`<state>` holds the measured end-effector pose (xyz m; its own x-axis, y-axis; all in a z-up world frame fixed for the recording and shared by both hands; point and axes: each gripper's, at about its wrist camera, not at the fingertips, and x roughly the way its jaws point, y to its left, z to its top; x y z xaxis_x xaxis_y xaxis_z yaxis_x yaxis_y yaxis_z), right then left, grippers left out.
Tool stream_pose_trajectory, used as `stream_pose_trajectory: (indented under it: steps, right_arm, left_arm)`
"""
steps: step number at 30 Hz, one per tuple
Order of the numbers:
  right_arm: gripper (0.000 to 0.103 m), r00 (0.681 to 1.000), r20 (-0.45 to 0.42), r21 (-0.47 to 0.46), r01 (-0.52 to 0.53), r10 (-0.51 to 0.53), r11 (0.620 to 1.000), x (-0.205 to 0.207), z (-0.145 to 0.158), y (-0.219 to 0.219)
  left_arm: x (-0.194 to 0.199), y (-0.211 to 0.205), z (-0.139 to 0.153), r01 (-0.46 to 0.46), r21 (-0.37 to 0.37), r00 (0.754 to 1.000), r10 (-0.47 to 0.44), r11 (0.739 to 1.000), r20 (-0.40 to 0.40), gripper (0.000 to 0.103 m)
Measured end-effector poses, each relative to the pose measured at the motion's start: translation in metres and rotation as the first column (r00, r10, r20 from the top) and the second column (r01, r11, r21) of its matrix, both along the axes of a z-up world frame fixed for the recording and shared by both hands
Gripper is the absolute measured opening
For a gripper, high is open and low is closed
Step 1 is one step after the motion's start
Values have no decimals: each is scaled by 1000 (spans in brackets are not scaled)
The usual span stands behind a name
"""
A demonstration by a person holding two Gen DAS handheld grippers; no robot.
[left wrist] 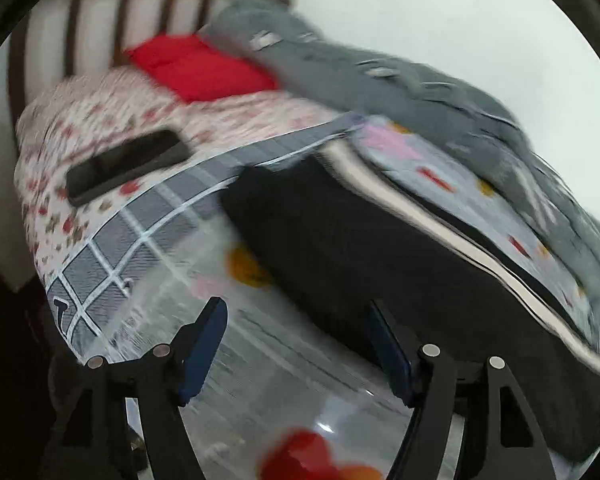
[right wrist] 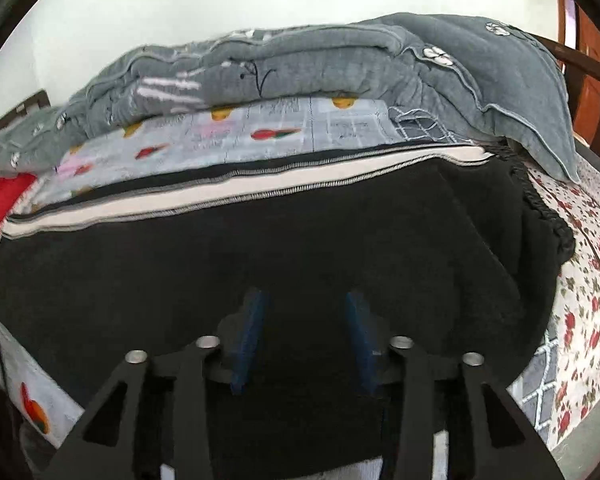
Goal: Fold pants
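**Black pants laid flat on the bed, both grippers open above them**

From the left wrist camera, the left gripper (left wrist: 296, 344) hangs over the printed sheet (left wrist: 236, 364) with its jaws spread wide and nothing between them. The picture is blurred. The black pants (left wrist: 340, 240) lie just beyond and to the right of the jaws, with a white side stripe (left wrist: 440, 232) running along their far edge. Farther left on the floral bedspread (left wrist: 100, 120) rests a dark phone (left wrist: 128, 166), and beyond it a red cloth (left wrist: 200, 68) near the slatted headboard (left wrist: 100, 12). A grey quilt (left wrist: 400, 84) is heaped along the far right.

From the right wrist camera, the right gripper (right wrist: 306, 344) sits directly over the pants (right wrist: 260, 248), jaws apart, blue pads (right wrist: 250, 344) clear of the cloth as far as I can see. The pants spread across most of the near bed, the white stripe (right wrist: 240, 196) along their far side and a gathered edge (right wrist: 548, 216) at the right. Behind them lies the sheet (right wrist: 260, 128), then the folded grey quilt (right wrist: 320, 64) against the wall. The floral bedspread (right wrist: 588, 280) shows at the right.
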<state>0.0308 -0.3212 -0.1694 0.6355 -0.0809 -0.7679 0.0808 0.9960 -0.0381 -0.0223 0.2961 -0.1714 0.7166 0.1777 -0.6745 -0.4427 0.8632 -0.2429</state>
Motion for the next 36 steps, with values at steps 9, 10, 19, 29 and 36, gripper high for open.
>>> stream_pose_trajectory:
  steps: [9, 10, 19, 29, 36]
  right_arm:
    - [50, 1000, 9, 26, 3, -3, 1000, 1, -15, -7]
    - [50, 1000, 13, 29, 2, -2, 1000, -2, -13, -8]
    - [50, 1000, 6, 1, -1, 1, 1000, -30, -4, -16]
    - [50, 1000, 17, 34, 9, -10, 999, -17, 4, 7]
    - [50, 999, 30, 7, -21, 21, 1000, -6, 9, 37]
  left_arm:
    - [41, -144, 37, 334, 67, 941, -337, 940, 35, 70]
    - [47, -160, 32, 363, 65, 931, -365, 930, 24, 70]
    - [51, -208, -18, 424, 223, 905, -417, 878, -83, 72]
    - [31, -40, -17, 95, 153, 993, -82, 984, -90, 81]
    - [-14, 49, -28, -72, -162, 996, 80, 984, 45, 78]
